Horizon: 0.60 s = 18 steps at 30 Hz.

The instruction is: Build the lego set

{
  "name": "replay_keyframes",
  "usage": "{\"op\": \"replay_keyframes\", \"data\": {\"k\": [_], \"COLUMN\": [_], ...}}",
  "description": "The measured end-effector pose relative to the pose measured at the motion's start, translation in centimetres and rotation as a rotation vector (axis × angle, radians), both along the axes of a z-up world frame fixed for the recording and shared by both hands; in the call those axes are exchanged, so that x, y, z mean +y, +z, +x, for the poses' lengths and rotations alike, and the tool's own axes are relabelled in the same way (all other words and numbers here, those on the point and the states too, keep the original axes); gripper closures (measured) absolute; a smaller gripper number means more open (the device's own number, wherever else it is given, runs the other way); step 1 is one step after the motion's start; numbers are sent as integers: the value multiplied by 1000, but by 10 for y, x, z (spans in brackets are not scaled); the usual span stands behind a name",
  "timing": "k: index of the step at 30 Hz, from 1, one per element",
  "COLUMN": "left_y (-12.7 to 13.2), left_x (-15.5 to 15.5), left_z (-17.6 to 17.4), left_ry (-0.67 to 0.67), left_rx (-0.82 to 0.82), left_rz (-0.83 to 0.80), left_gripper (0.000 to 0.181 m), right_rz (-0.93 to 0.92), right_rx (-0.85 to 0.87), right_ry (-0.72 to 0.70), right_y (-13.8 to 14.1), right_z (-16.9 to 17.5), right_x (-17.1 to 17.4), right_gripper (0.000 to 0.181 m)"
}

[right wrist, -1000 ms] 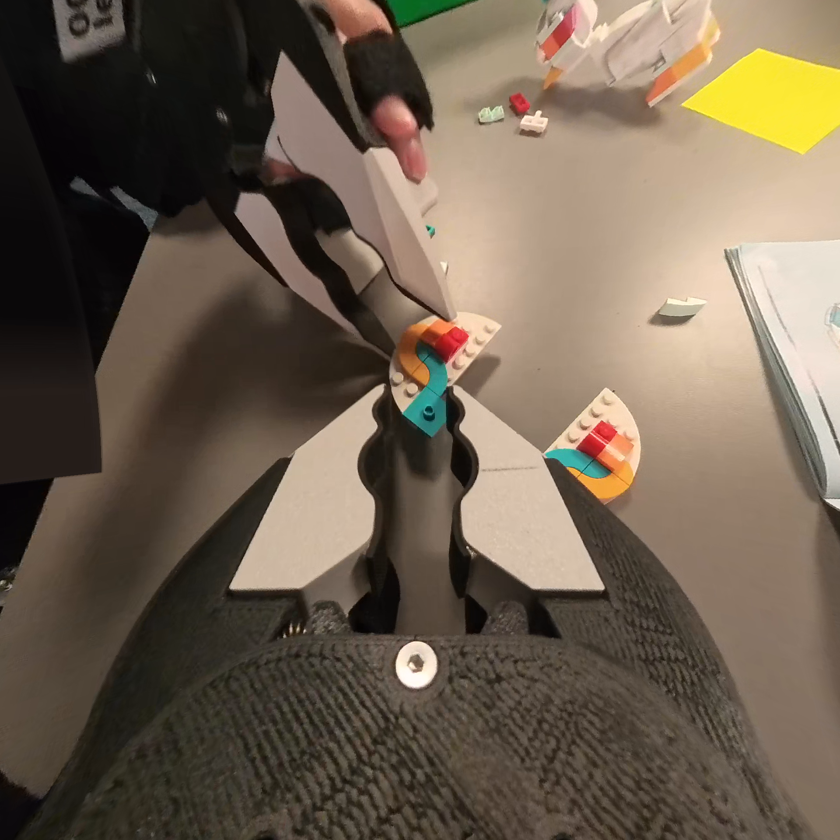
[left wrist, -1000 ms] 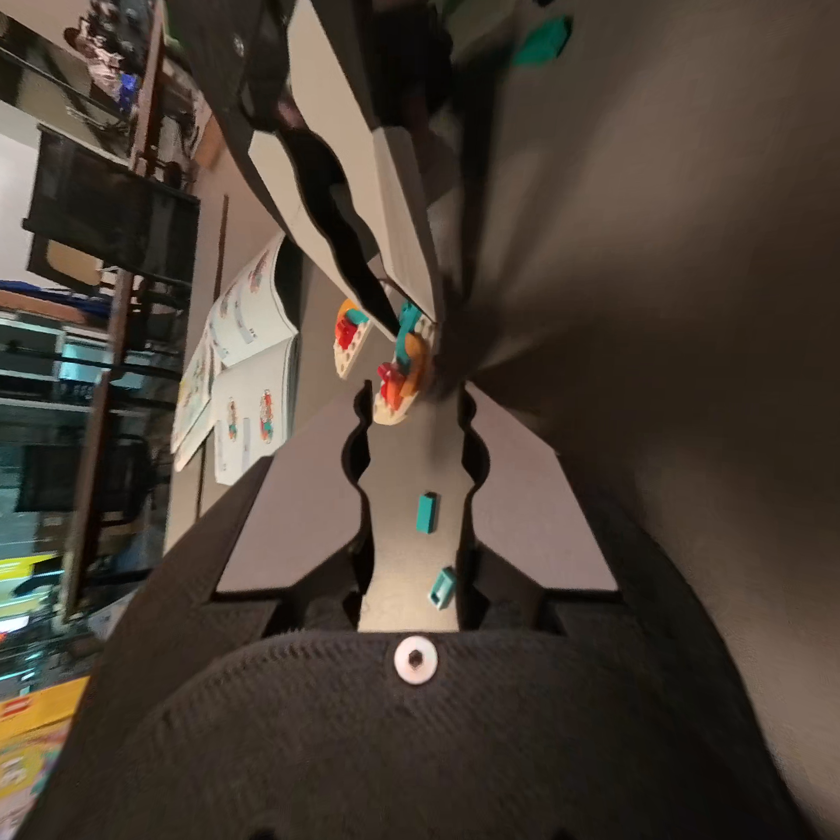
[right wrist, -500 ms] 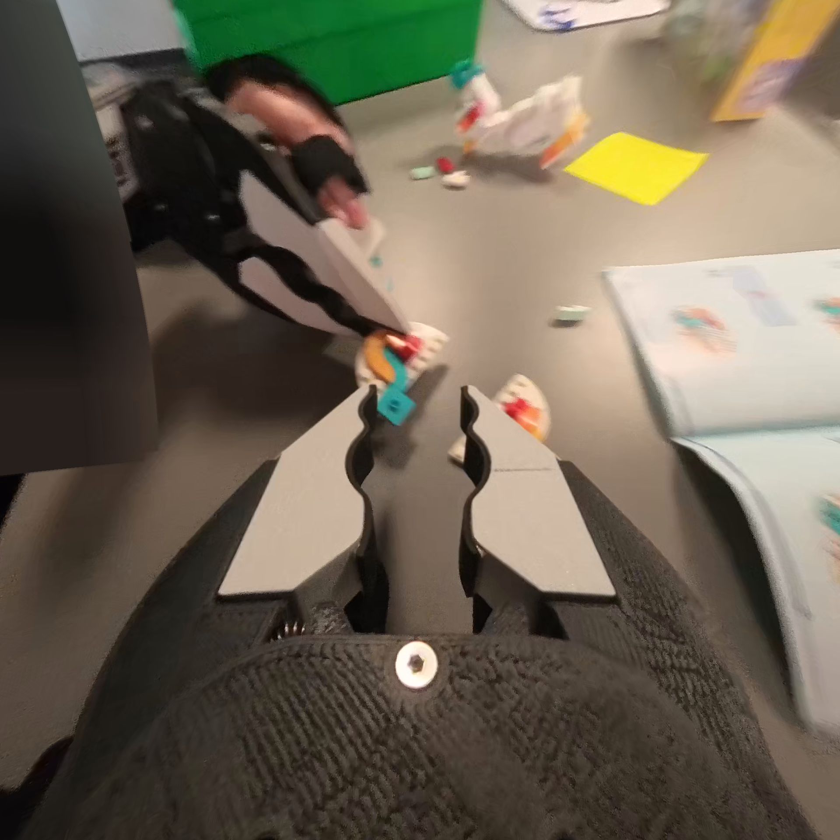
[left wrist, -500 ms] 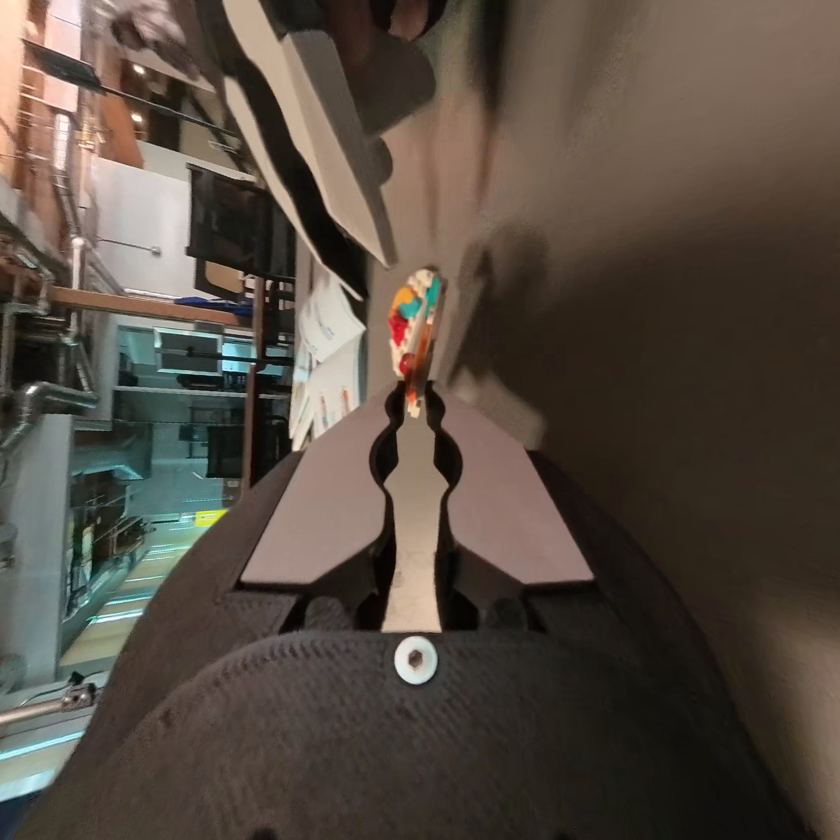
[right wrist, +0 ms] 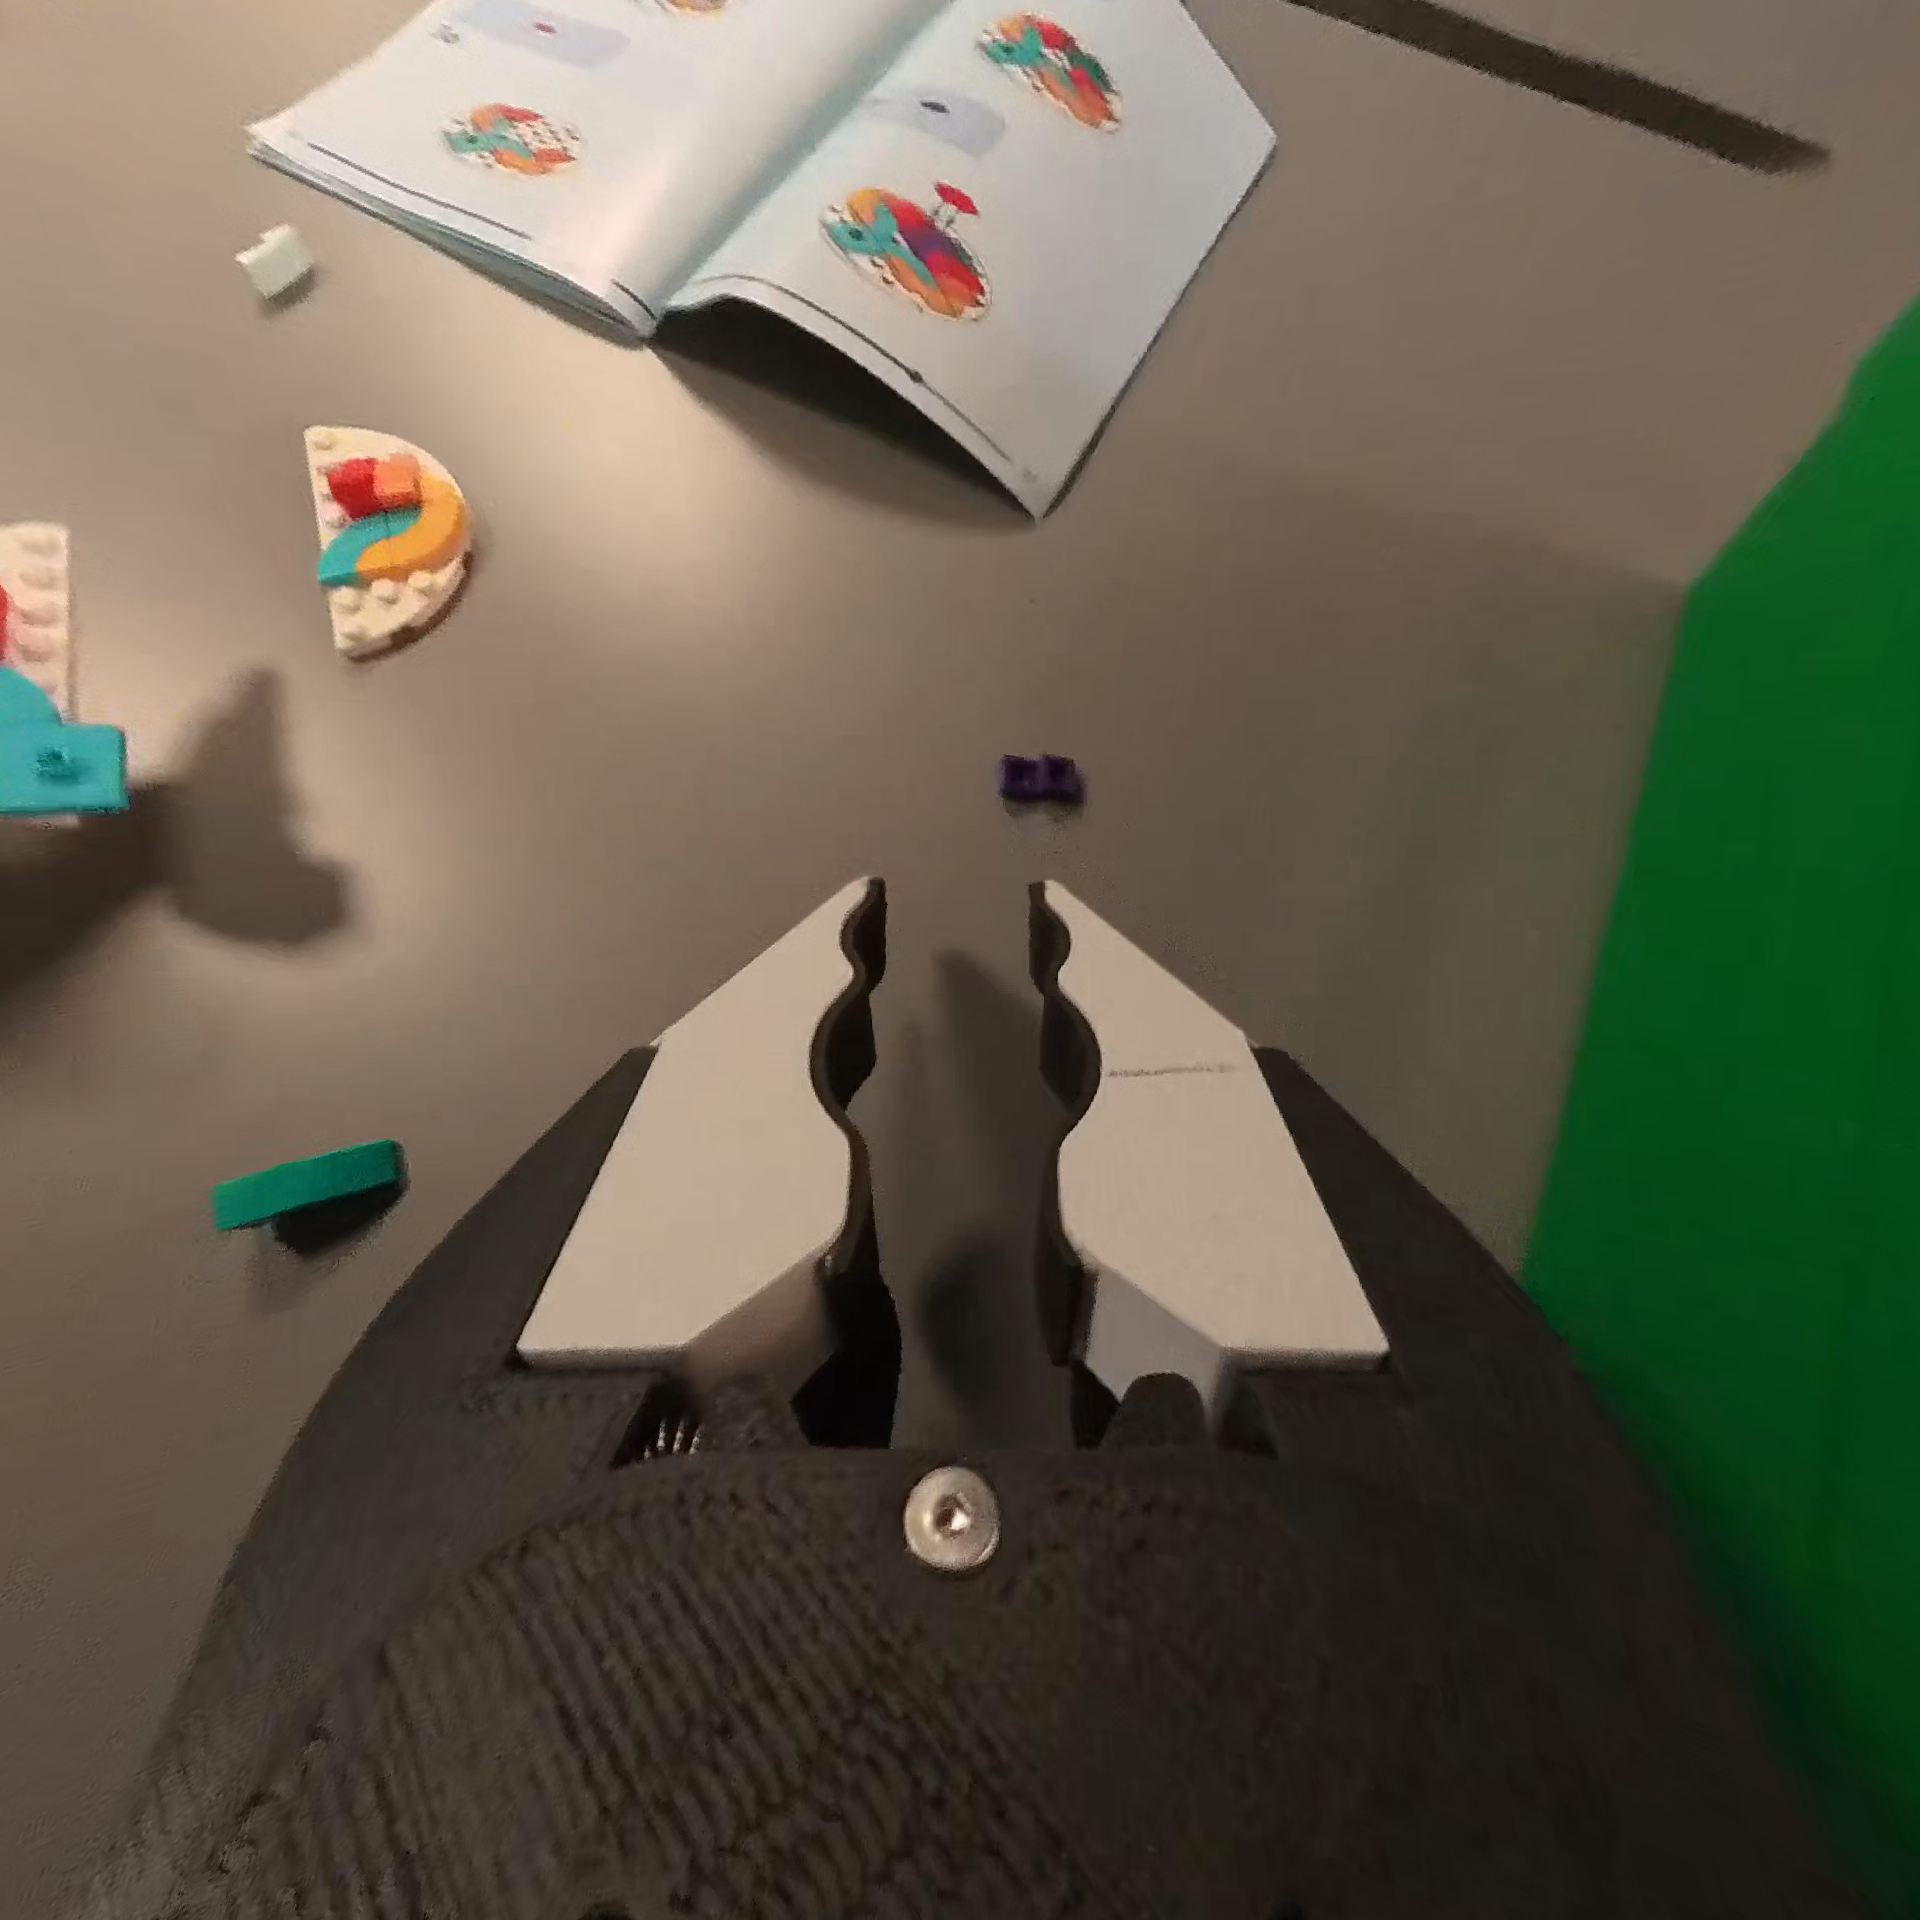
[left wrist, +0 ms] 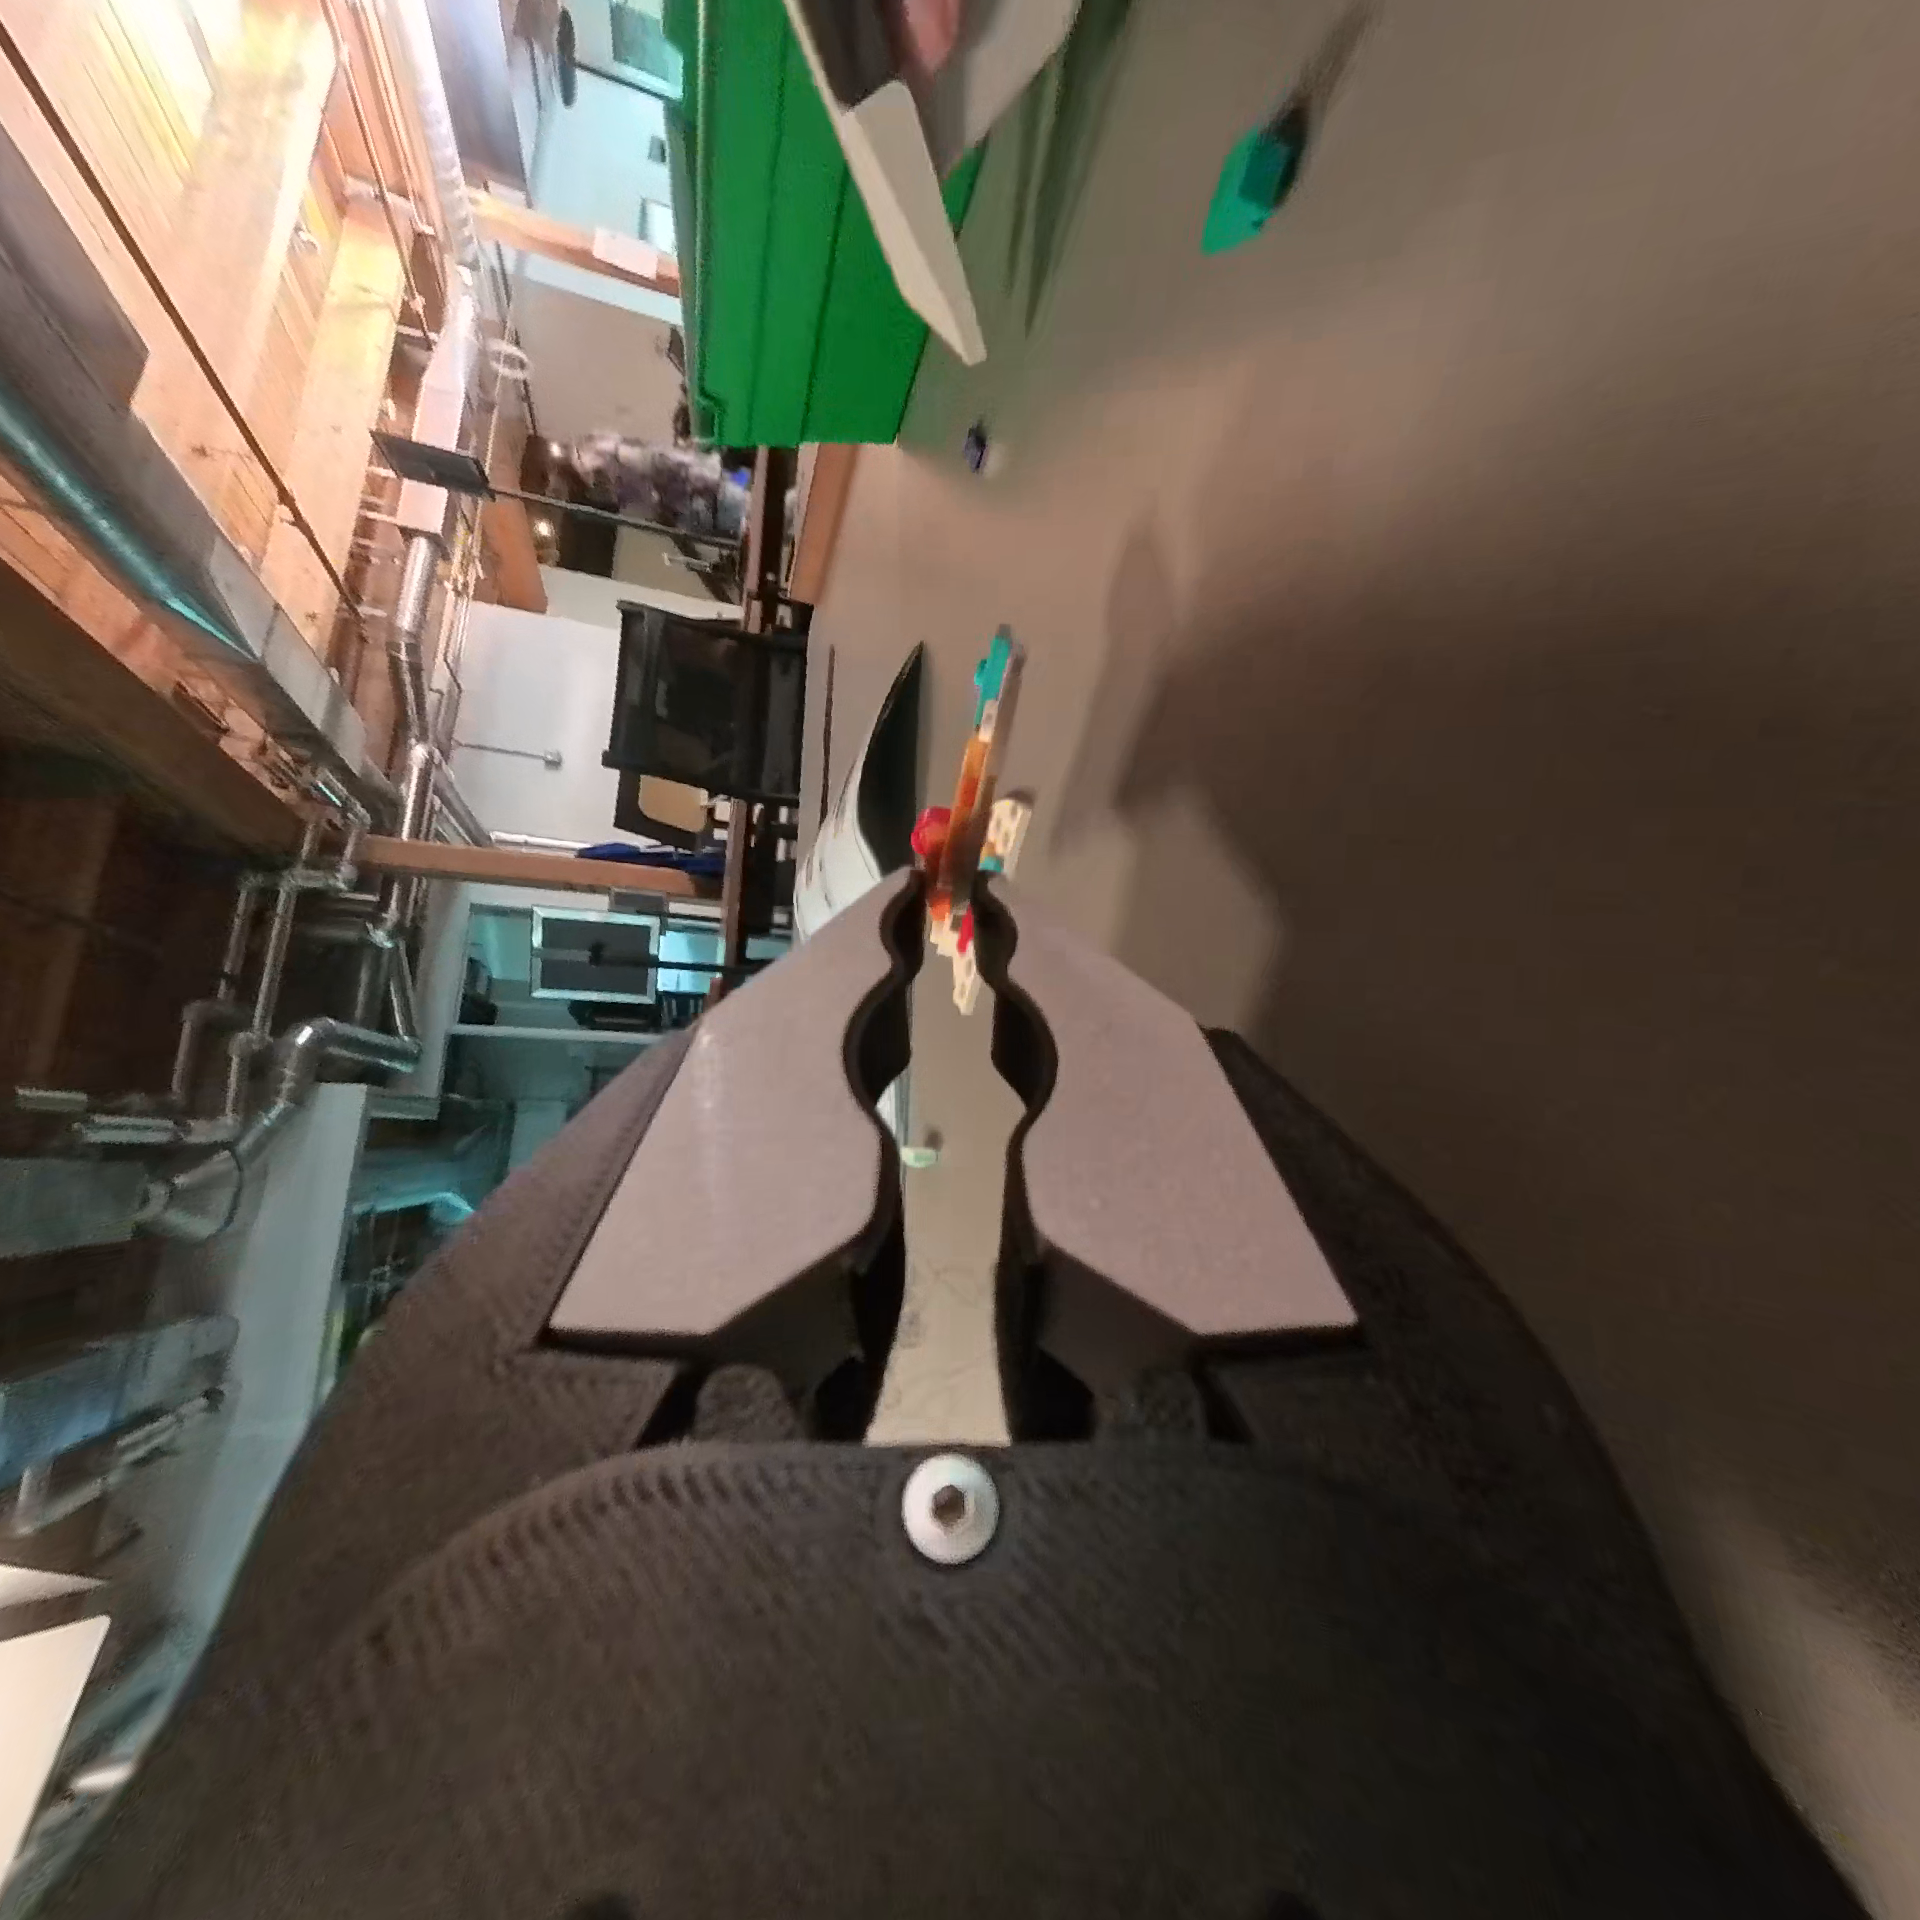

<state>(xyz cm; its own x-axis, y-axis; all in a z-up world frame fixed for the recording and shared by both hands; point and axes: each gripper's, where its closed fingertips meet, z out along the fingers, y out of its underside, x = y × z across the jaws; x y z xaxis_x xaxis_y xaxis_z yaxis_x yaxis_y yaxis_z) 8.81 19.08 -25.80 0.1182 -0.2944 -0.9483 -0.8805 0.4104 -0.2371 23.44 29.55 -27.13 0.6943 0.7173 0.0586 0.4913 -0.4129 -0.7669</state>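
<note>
while left gripper (left wrist: 954, 902) jaws clamp the half-disc build (left wrist: 971, 831), right gripper (right wrist: 956, 888) jaws gape near a purple brick (right wrist: 1040, 778).

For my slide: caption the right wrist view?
Open right claw hovers above gray table, nearing a purple brick; instruction booklet beyond.

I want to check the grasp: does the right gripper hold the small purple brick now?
No, the right gripper is open and empty, and the purple brick lies on the table beyond its tips.

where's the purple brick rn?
Right wrist view: the purple brick lies on the table, just ahead of the open right gripper, slightly right of its fingertips, with the green box further right.
</note>
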Motion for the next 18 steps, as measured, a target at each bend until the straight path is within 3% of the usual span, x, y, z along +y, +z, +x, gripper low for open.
{"op": "replay_keyframes", "data": {"k": [6, 18], "left_y": [0, -2], "left_x": [-6, -3], "left_z": [4, -1], "left_ry": [-37, -17], "left_rx": [3, -5], "left_rz": [-10, -57], "left_gripper": [173, 173], "right_rz": [-102, -131], "right_rx": [-28, 55], "right_ry": [-12, -109], "right_y": [-15, -14], "right_z": [-7, -20], "right_x": [12, 34], "right_gripper": [154, 158]}}
